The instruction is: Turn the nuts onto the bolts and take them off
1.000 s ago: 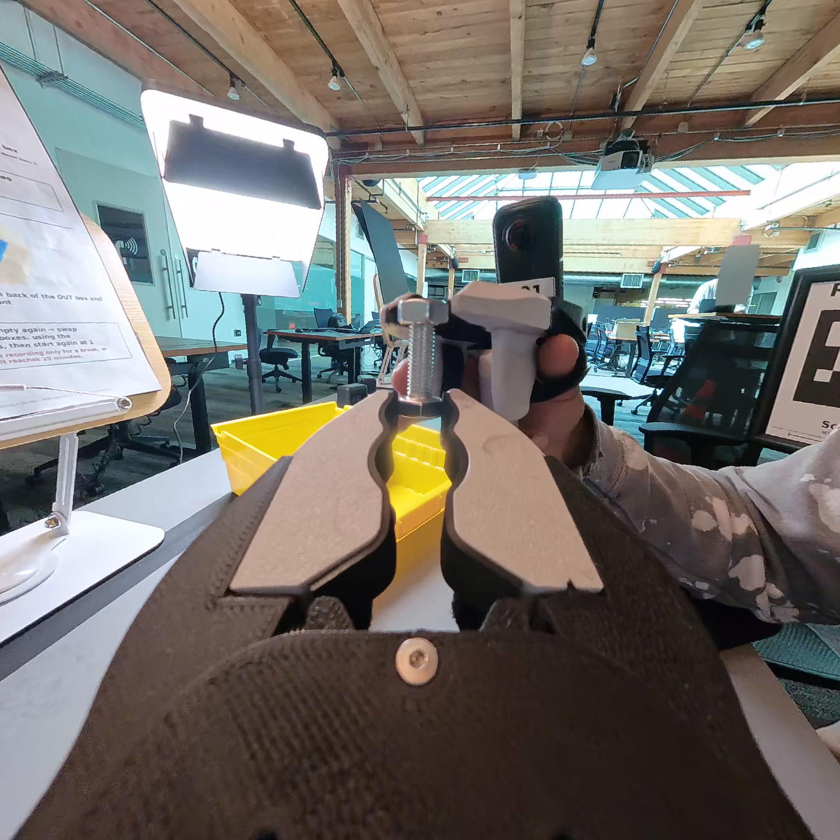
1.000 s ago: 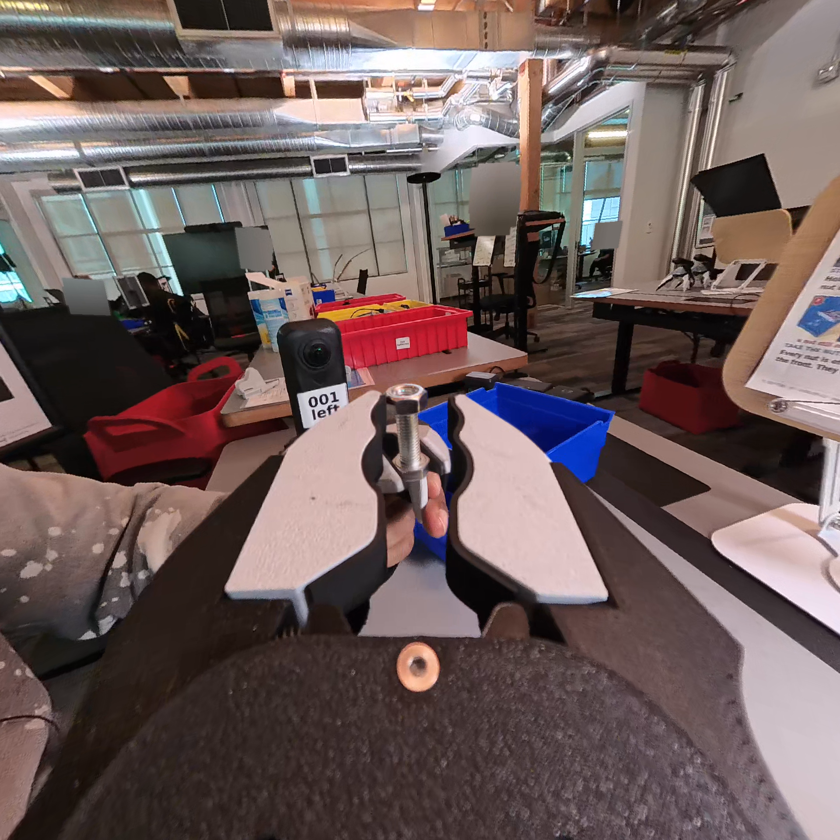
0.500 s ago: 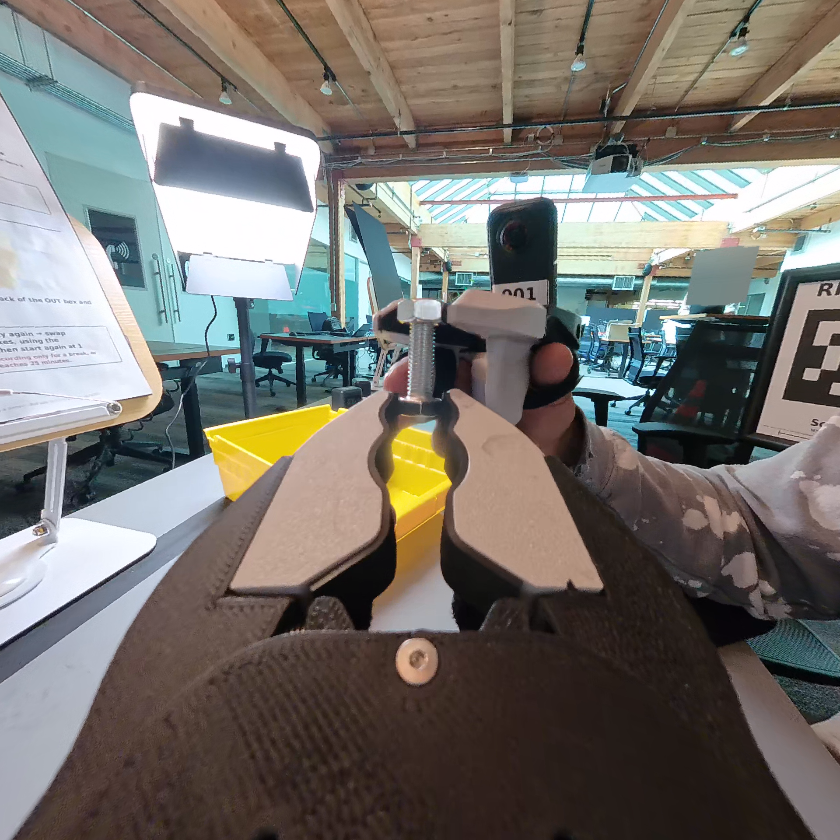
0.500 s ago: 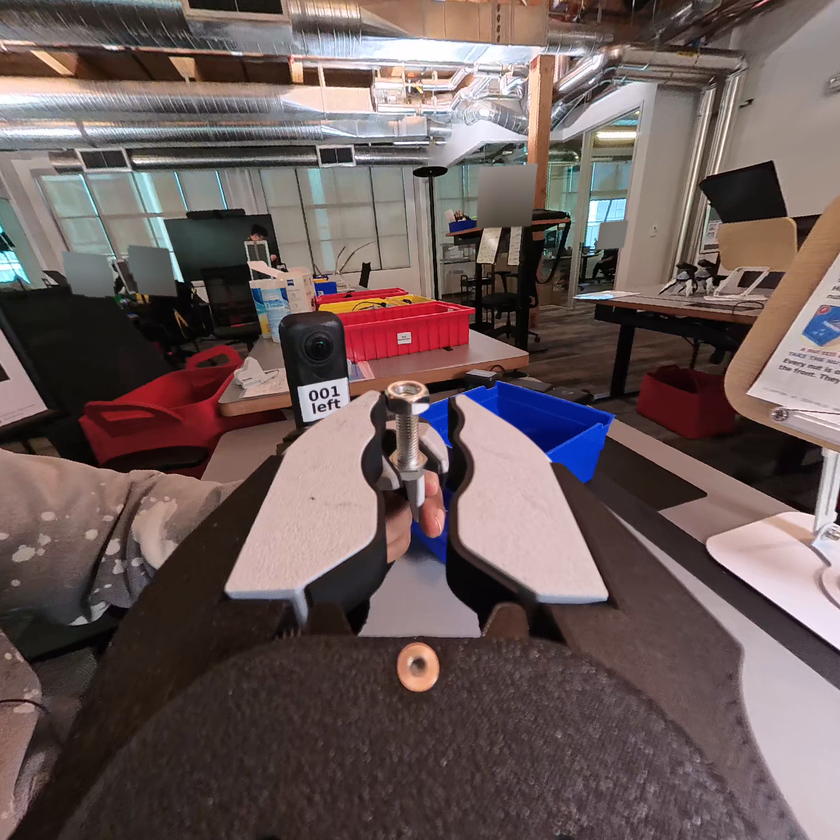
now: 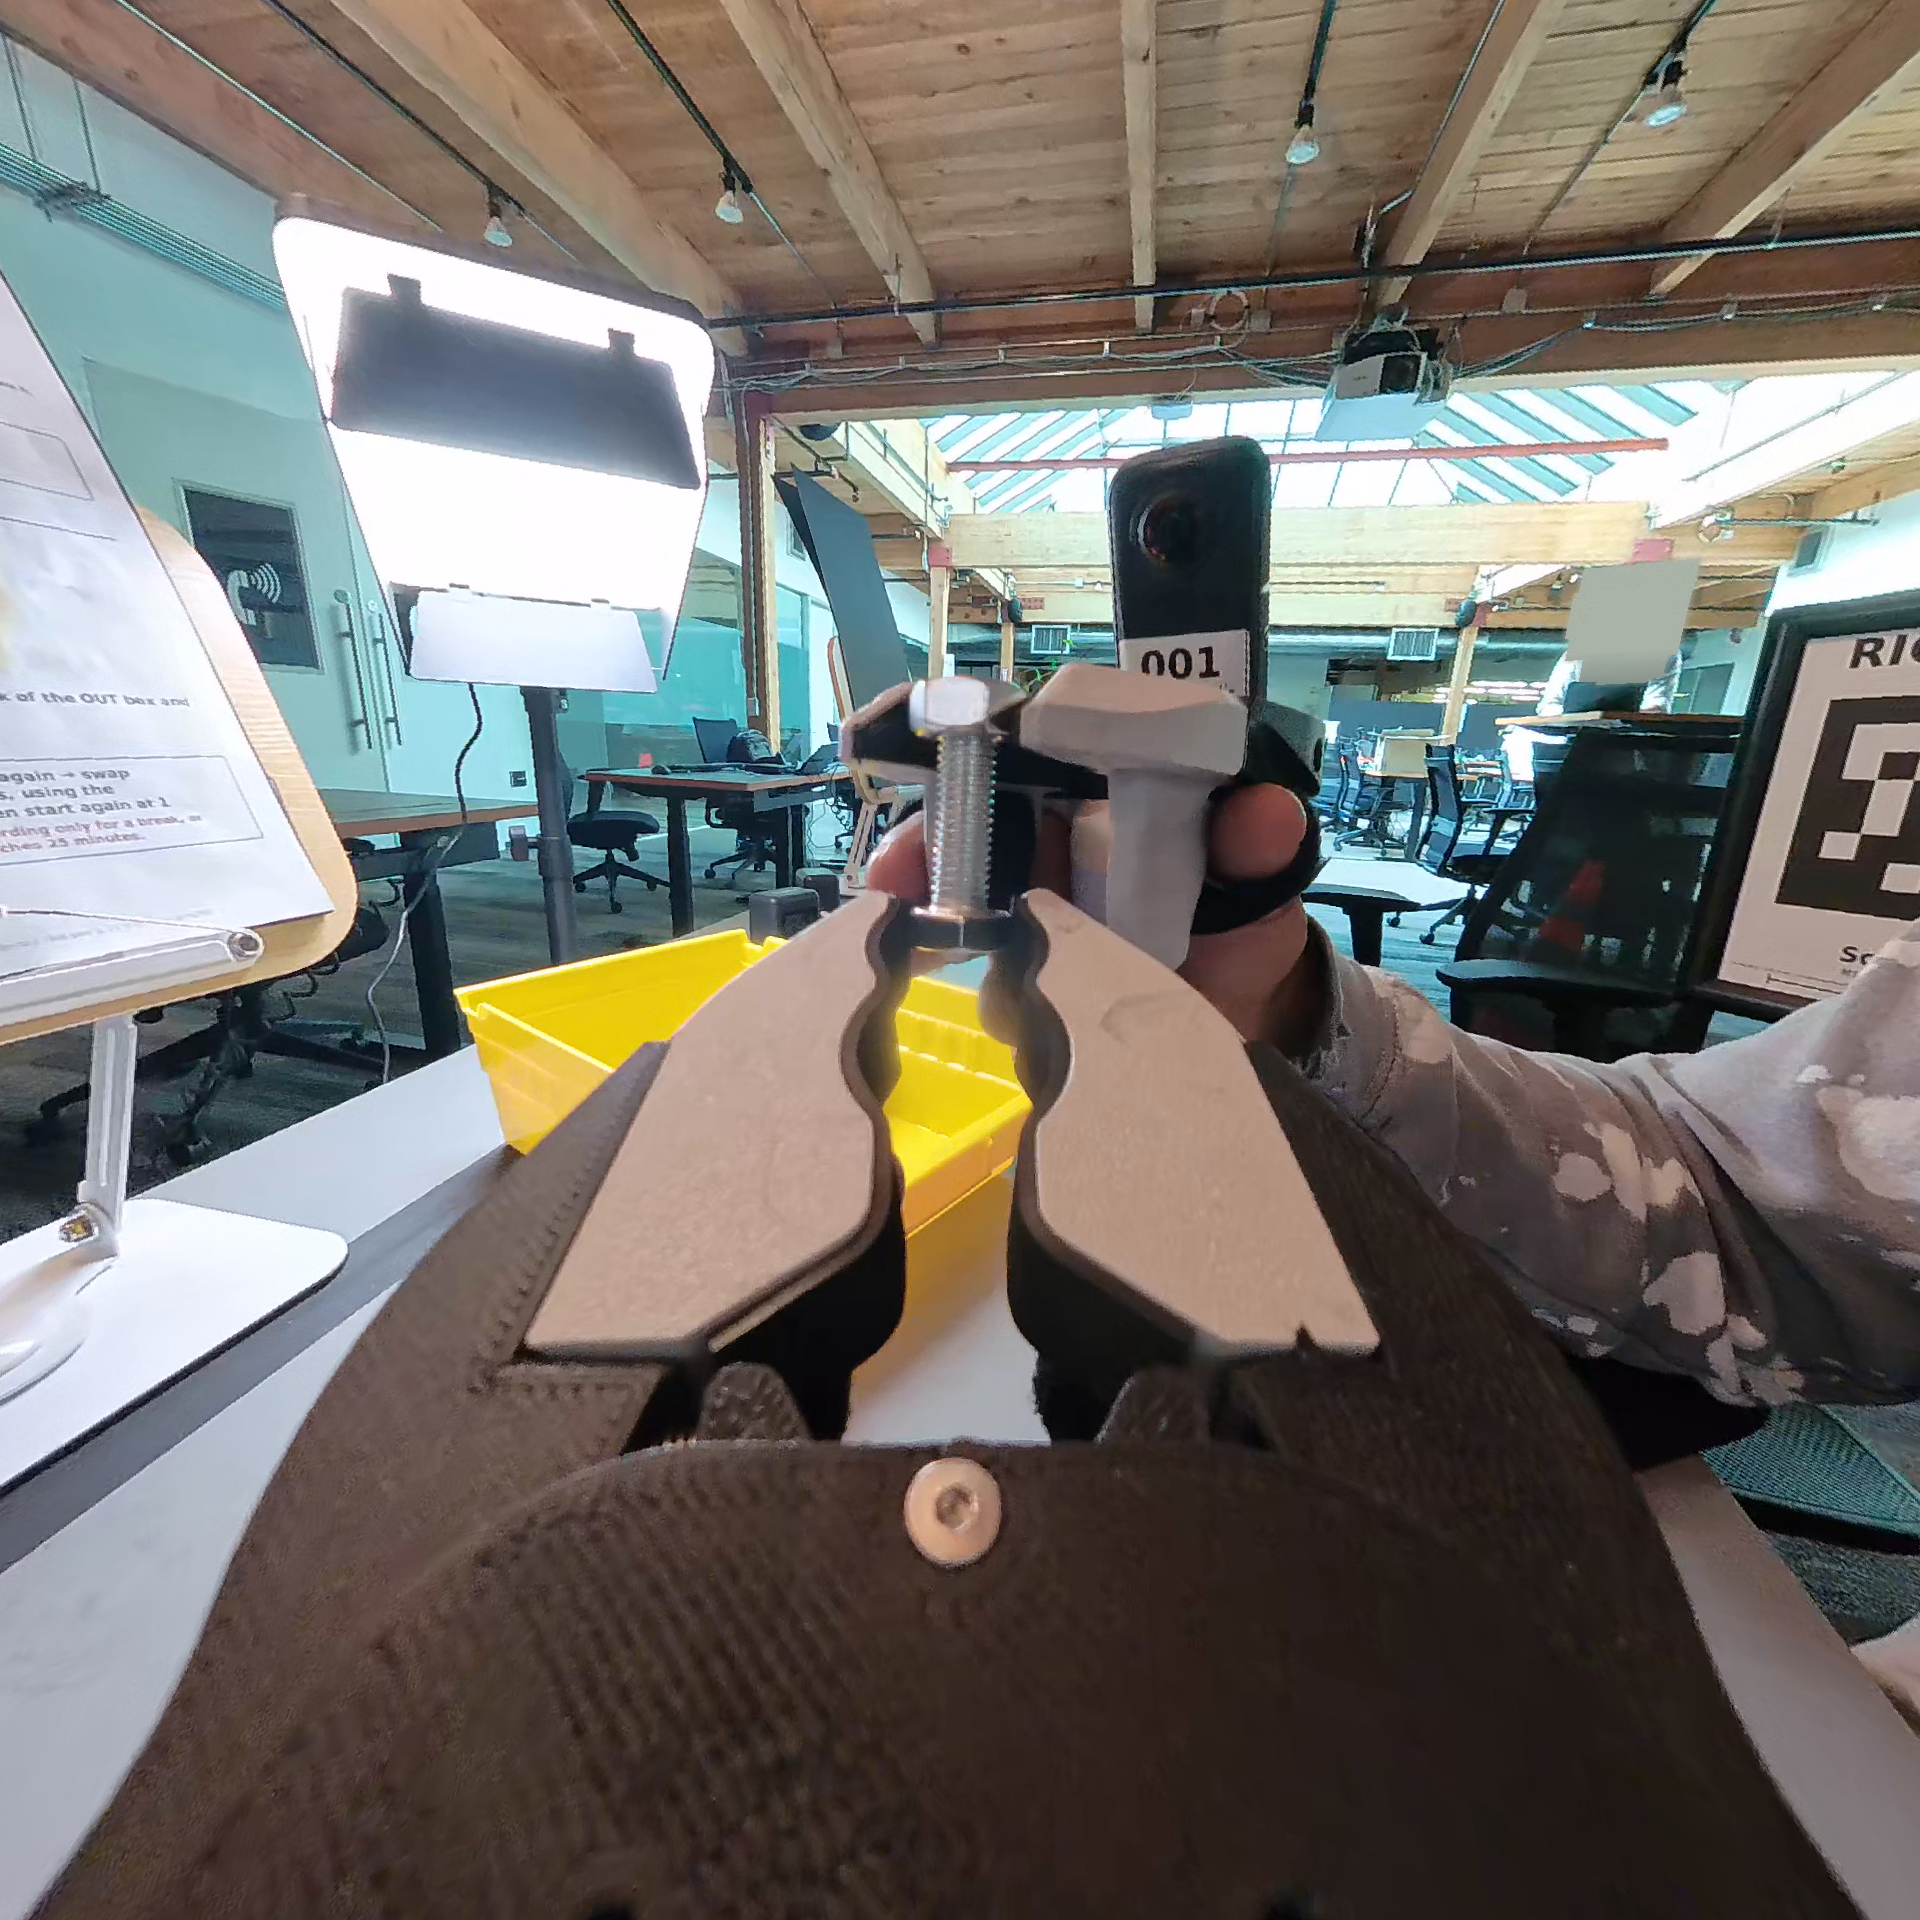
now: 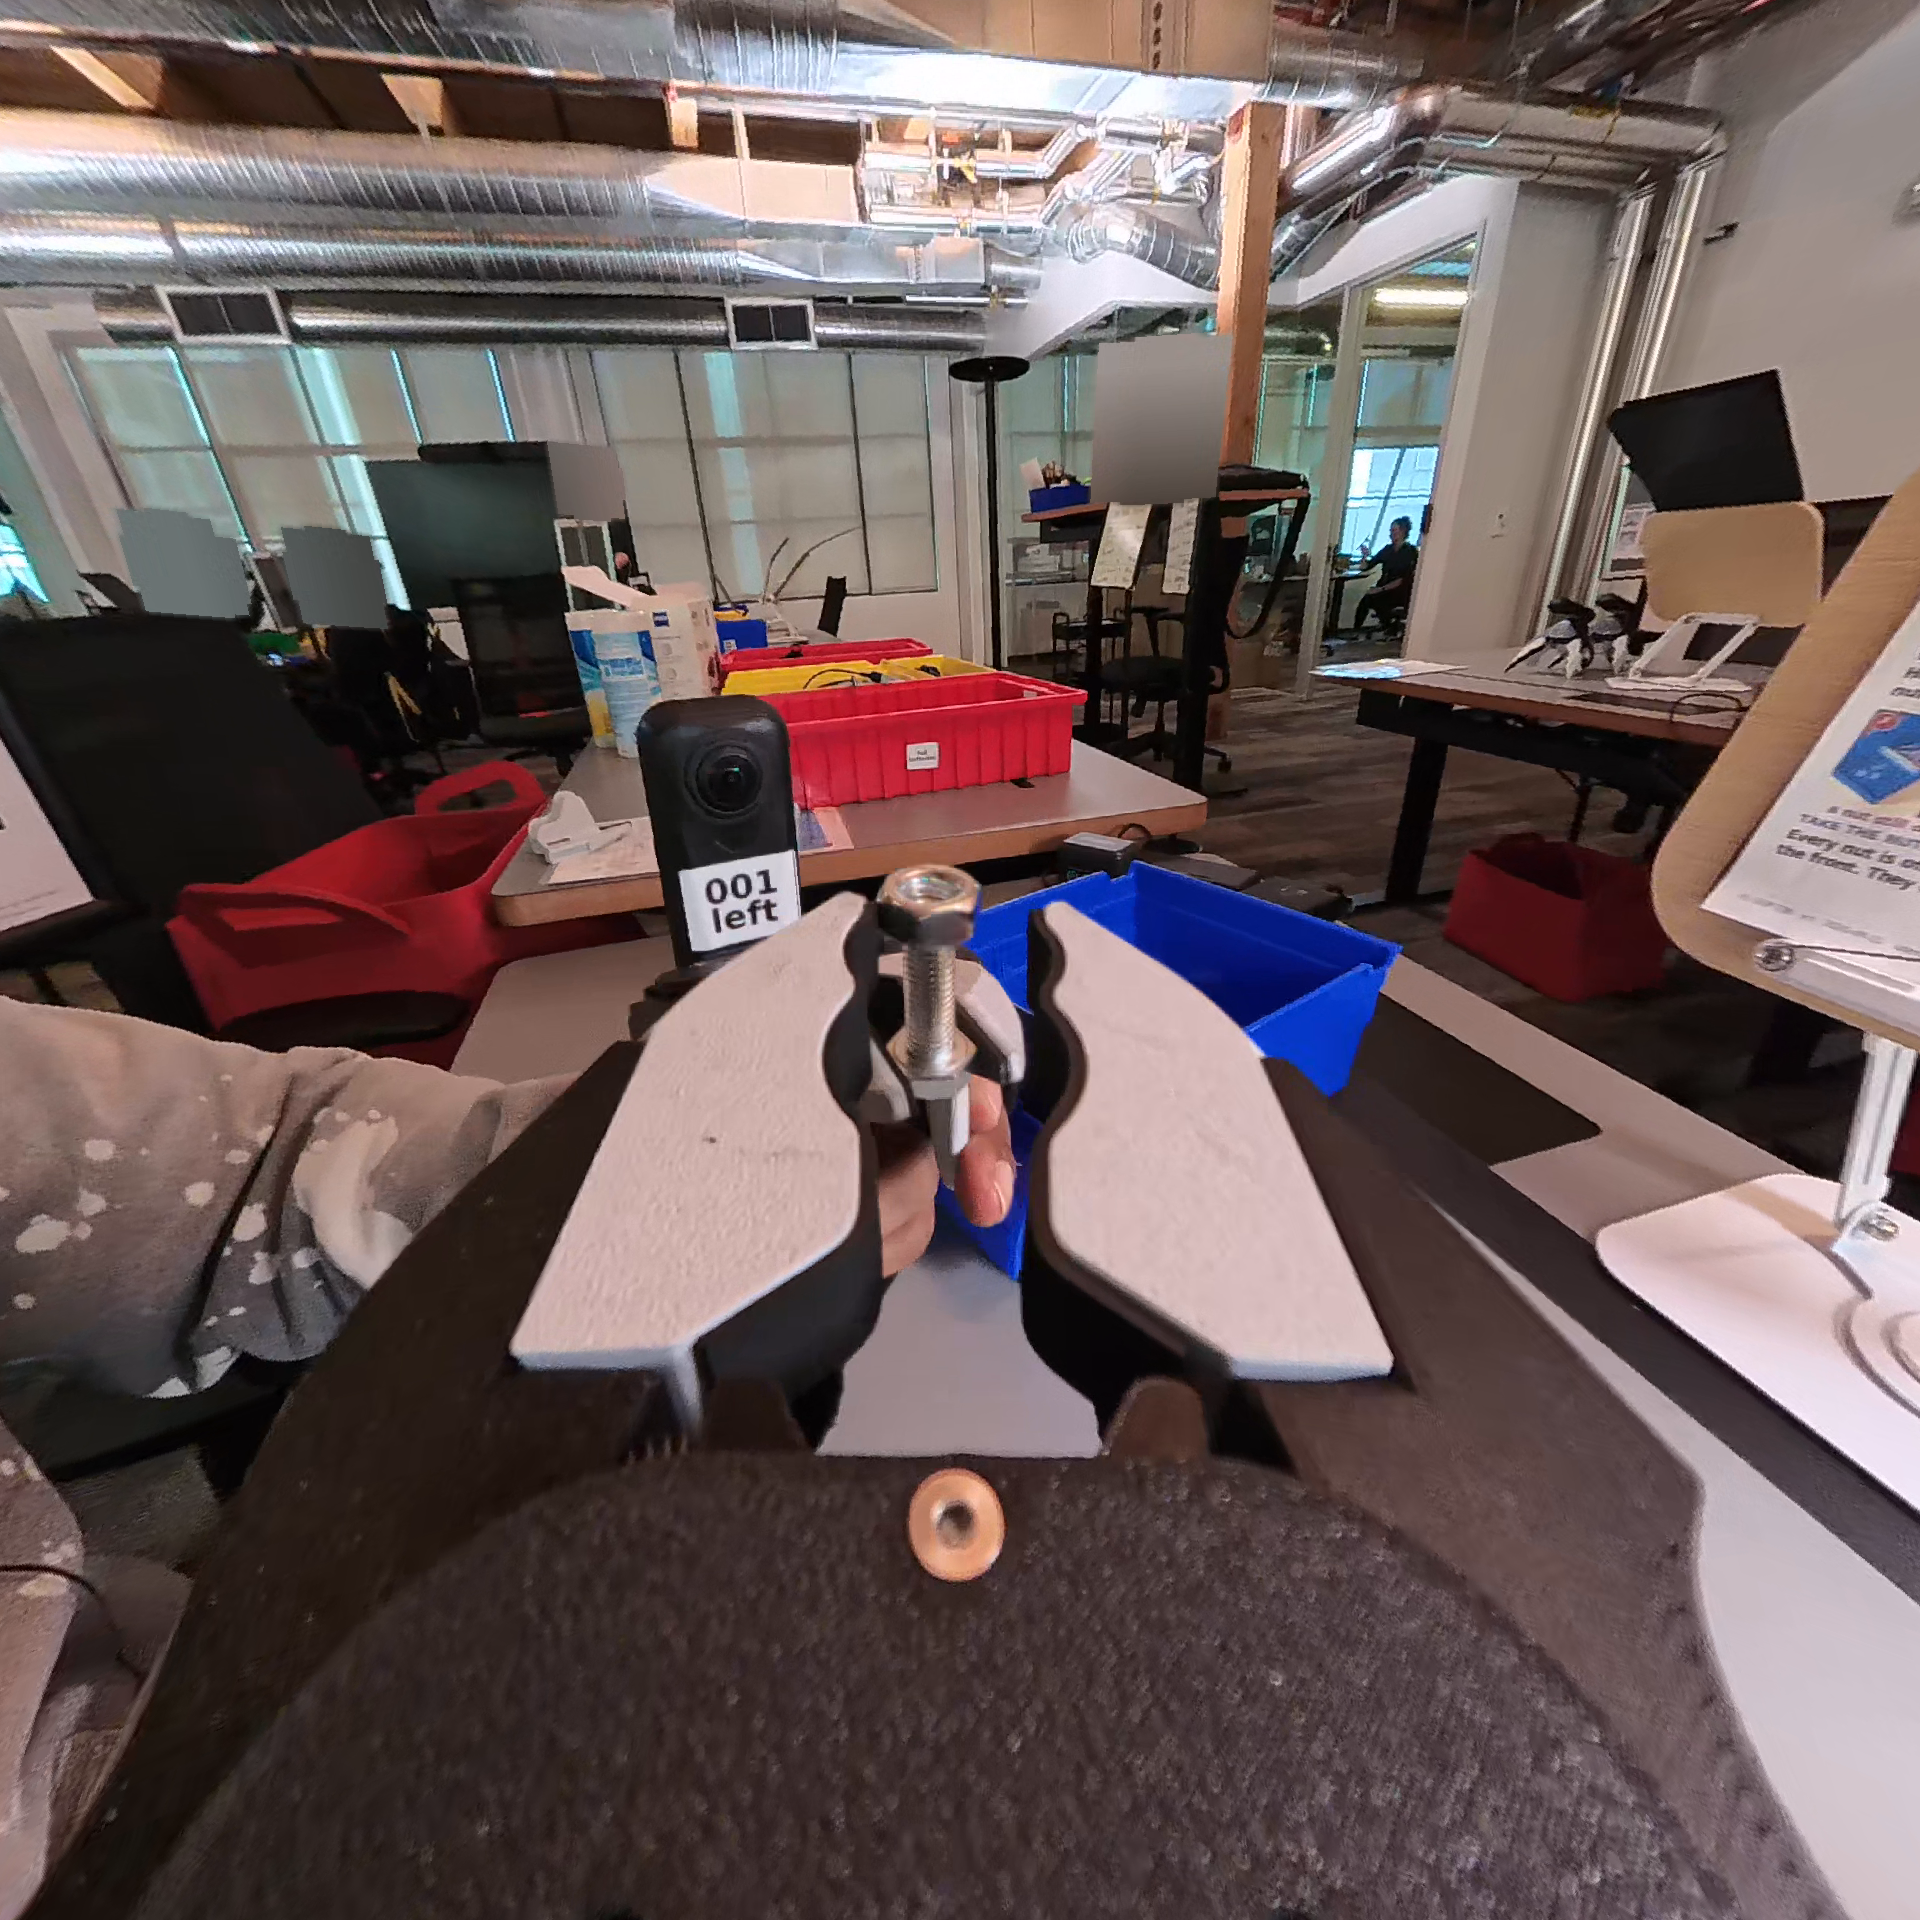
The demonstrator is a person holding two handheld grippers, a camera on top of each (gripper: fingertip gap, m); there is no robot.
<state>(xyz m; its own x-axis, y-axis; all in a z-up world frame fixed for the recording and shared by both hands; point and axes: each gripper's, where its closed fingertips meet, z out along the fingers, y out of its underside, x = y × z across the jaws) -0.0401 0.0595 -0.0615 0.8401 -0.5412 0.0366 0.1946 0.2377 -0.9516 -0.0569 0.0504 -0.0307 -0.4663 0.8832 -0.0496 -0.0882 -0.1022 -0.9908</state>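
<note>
A silver bolt (image 5: 961, 821) stands upright in the air between my two grippers, head on top. My left gripper (image 5: 951, 935) is shut on the hex nut (image 5: 951, 923), which sits low on the thread. My right gripper (image 6: 940, 914) is shut on the bolt's head (image 6: 925, 899). In the right wrist view the nut (image 6: 935, 1060) shows lower down in the left gripper's tips, and the thread end (image 6: 951, 1138) sticks out below it. The right gripper also shows in the left wrist view (image 5: 956, 717), held by a hand (image 5: 1247, 862).
A yellow bin (image 5: 582, 1029) stands on the grey table behind the left gripper. A blue bin (image 6: 1247, 966) stands behind the right gripper. A paper stand with a white base (image 5: 156, 1299) is at the left, and it shows at the right in the right wrist view (image 6: 1766, 1278). A speckled sleeve (image 5: 1610, 1195) crosses from the right. My left and right fingertips are right by each other.
Both grips are the same. Both views have shifted slightly against the room, and the right gripper stands a little more upright on the bolt head.
</note>
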